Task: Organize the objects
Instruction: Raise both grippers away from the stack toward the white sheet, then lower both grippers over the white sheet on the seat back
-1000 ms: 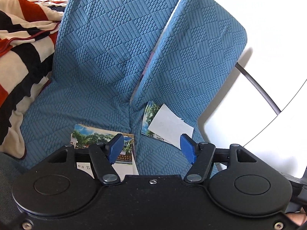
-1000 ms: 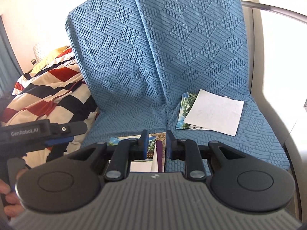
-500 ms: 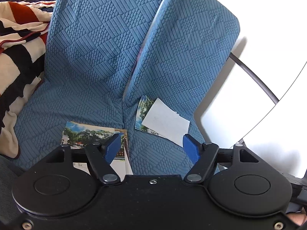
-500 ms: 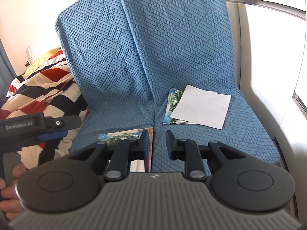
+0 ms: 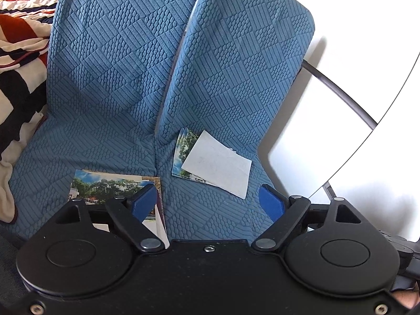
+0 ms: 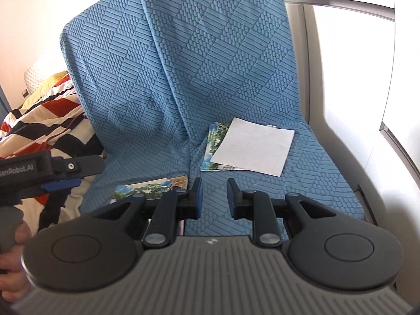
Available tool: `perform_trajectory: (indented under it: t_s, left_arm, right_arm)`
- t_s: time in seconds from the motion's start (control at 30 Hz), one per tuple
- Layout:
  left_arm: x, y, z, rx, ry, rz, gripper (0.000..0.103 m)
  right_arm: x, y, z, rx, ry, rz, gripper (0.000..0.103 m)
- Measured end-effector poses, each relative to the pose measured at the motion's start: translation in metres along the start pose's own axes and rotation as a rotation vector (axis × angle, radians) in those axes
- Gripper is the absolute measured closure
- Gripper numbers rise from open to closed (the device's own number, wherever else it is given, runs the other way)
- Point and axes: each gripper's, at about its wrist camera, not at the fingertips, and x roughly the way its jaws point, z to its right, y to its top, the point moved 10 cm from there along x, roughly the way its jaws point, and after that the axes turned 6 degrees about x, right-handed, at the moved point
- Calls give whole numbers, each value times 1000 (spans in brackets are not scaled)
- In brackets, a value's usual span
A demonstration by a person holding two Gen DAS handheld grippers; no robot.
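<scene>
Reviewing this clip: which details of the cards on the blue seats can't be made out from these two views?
- Photo stack, both views: the white sheet covers most of it; count unclear.
- Near card, both views: gripper bodies hide its lower part.
- Faint marks on the white sheet: too small to read.

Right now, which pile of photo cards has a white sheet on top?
The far pile on the right seat cushion; a white sheet covers it. The near card lies uncovered.

We saw a paper sheet lying on a photo stack on the right seat cushion. Another photo lay on the left cushion, a blanket farther left.
</scene>
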Motion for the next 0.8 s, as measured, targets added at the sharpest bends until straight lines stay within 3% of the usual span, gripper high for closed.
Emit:
perform_trajectory:
  t_s: [0.5,0.6,0.8]
  left_arm:
    - [22,-3,18,31,-2,-20,18]
    - [28,0,17,28,-8,-18,18]
    - [51,4,9,13,-12,-28,18]
  right_arm:
    - [6,3,26,3,-18,6,76]
    - [12,2,32,4,-32,10,71]
    - [28,4,42,11,-49,32,71]
